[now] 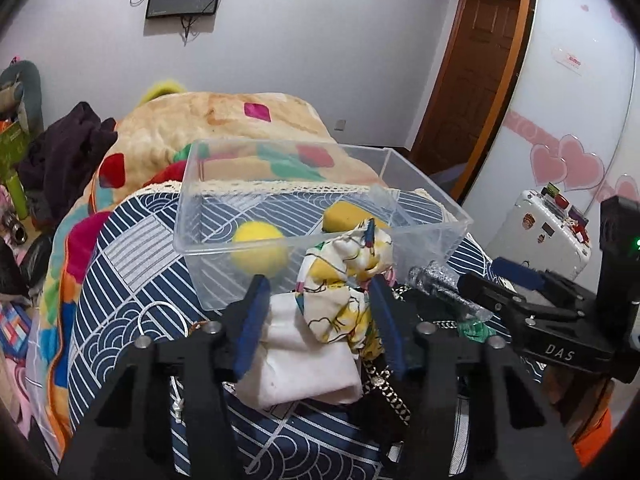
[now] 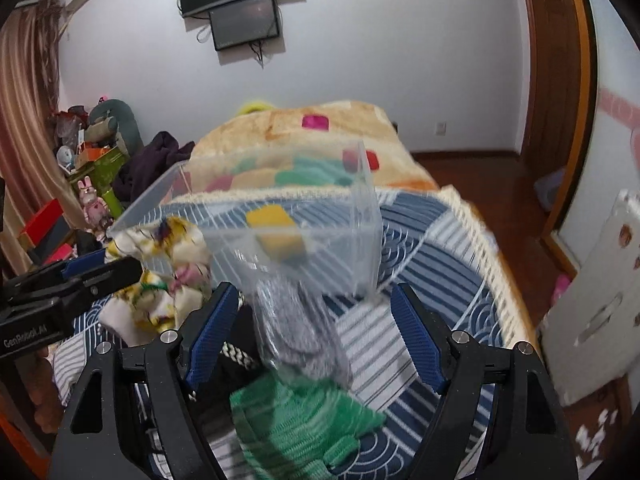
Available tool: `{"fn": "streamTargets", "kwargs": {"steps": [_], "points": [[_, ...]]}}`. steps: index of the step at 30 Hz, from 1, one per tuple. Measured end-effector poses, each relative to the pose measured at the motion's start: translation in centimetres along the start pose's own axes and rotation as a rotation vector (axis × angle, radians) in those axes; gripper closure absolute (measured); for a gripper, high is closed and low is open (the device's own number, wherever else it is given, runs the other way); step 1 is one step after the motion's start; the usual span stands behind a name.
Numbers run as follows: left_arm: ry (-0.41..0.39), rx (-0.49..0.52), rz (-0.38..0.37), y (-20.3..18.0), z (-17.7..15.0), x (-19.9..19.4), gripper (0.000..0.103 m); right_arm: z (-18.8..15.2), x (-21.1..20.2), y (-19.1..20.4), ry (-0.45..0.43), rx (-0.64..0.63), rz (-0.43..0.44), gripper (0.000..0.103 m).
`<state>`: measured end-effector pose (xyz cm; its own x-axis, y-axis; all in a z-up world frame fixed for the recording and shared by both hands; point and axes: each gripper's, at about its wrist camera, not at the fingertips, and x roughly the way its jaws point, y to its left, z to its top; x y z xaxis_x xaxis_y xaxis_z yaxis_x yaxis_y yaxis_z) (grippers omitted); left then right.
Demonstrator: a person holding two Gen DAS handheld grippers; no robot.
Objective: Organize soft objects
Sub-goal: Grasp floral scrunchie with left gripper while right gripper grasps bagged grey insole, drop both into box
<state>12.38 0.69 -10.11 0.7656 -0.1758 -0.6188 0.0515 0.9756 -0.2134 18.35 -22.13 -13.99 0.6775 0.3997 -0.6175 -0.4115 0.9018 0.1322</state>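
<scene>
A clear plastic bin (image 1: 280, 184) stands on the blue patterned cloth and holds a yellow ball (image 1: 259, 253) and a yellow sponge (image 1: 340, 218). My left gripper (image 1: 318, 286) is open, its jaws either side of a yellow-and-white patterned cloth (image 1: 344, 292) lying on a folded white cloth (image 1: 304, 356). My right gripper (image 2: 316, 296) is open over a grey item in a clear bag (image 2: 292, 320) and a green knitted piece (image 2: 296, 420). The bin (image 2: 360, 200), the sponge (image 2: 276, 232) and the patterned cloth (image 2: 160, 276) also show in the right wrist view.
A blue patterned cloth (image 1: 132, 264) covers the surface, over a colourful blanket (image 1: 224, 116). A black chained item (image 1: 384, 392) lies by the white cloth. A white suitcase (image 1: 540, 236) stands right. Dark clothes (image 1: 68, 148) and clutter lie left.
</scene>
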Motion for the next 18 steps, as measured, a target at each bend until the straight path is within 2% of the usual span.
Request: {"fn": "streamTargets", "kwargs": {"steps": [3, 7, 11, 14, 18], "points": [[-0.001, -0.026, 0.001, 0.3, 0.0, 0.2, 0.057, -0.5, 0.3, -0.5, 0.018, 0.021, 0.02, 0.028], [-0.003, -0.021, -0.003, 0.0, 0.0, 0.3, 0.073, -0.9, 0.9, -0.6, 0.043, 0.042, 0.054, 0.032], [-0.034, 0.009, 0.003, -0.6, -0.1, -0.5, 0.08, -1.6, 1.9, -0.9, 0.092, 0.074, 0.085, 0.056], [-0.045, 0.034, -0.011, -1.0, -0.1, -1.0, 0.088, -1.8, 2.0, -1.0, 0.102, 0.094, 0.115, 0.063], [-0.057, 0.05, -0.015, -1.5, -0.3, -1.5, 0.092, -1.8, 1.3, -0.4, 0.075, 0.057, 0.076, 0.074]]}}
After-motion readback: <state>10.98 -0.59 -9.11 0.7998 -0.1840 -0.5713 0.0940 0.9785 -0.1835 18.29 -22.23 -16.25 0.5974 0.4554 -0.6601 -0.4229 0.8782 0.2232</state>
